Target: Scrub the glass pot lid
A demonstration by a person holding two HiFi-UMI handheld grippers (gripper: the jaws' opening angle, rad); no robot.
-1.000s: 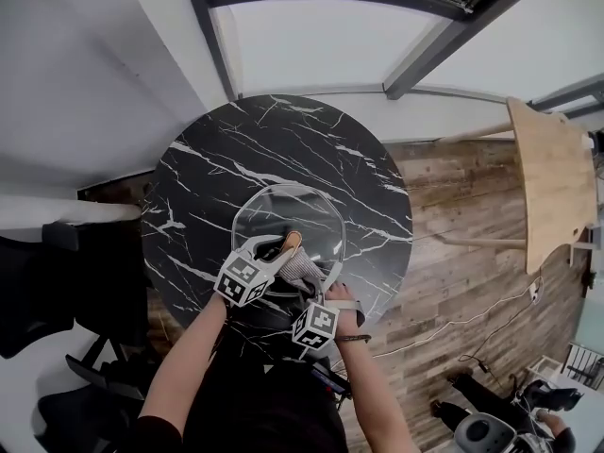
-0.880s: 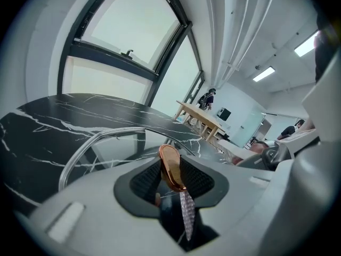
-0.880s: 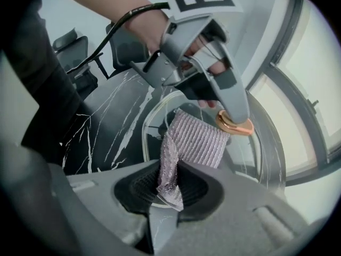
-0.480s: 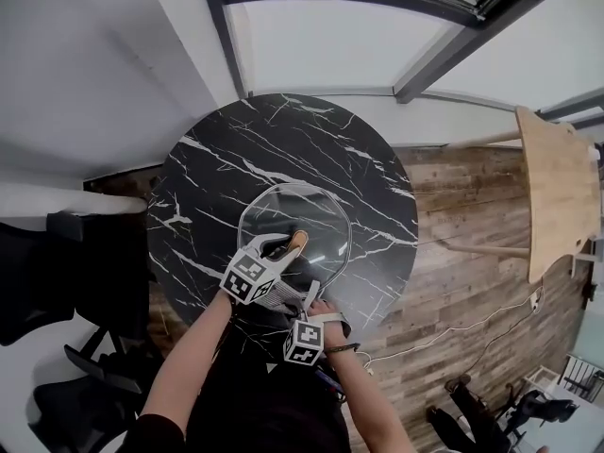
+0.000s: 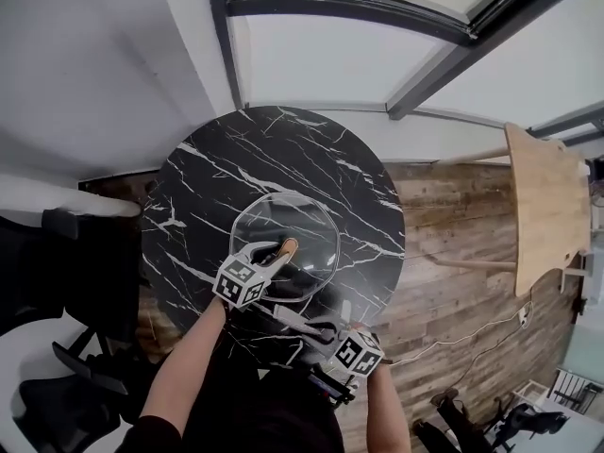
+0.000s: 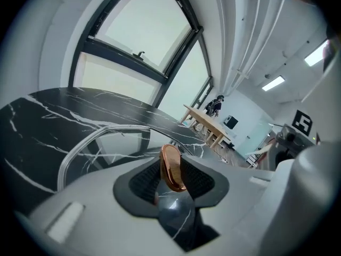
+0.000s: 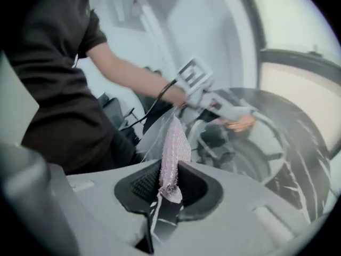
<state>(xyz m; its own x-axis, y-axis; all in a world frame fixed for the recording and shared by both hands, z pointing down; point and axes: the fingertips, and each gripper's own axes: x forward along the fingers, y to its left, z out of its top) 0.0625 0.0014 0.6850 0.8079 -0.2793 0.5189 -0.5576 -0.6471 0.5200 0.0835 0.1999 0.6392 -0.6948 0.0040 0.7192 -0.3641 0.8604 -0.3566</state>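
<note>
The clear glass pot lid [image 5: 288, 223] lies on the round black marble table [image 5: 283, 149]. My left gripper [image 5: 276, 254] is shut on the lid's copper-coloured handle [image 6: 171, 167], which stands on edge between the pads, with the lid's rim [image 6: 98, 136] curving away to the left. My right gripper [image 5: 321, 331] is at the table's near edge, off the lid and right of the left gripper. It is shut on a pale sparkly scrub cloth [image 7: 174, 145]. From the right gripper view, the left gripper [image 7: 216, 101] and the lid [image 7: 250, 153] are ahead of it.
A light wooden table [image 5: 545, 196] stands at the right on the plank floor [image 5: 453, 281]. Black chairs [image 5: 57, 281] crowd the left side. A white wall and a window frame [image 5: 340, 3] lie beyond the table. A cable [image 5: 472, 324] trails on the floor.
My right gripper has drawn back from the lid beside the left gripper, moving right and toward the person, with the cloth still in it. The left gripper keeps hold of the handle.
</note>
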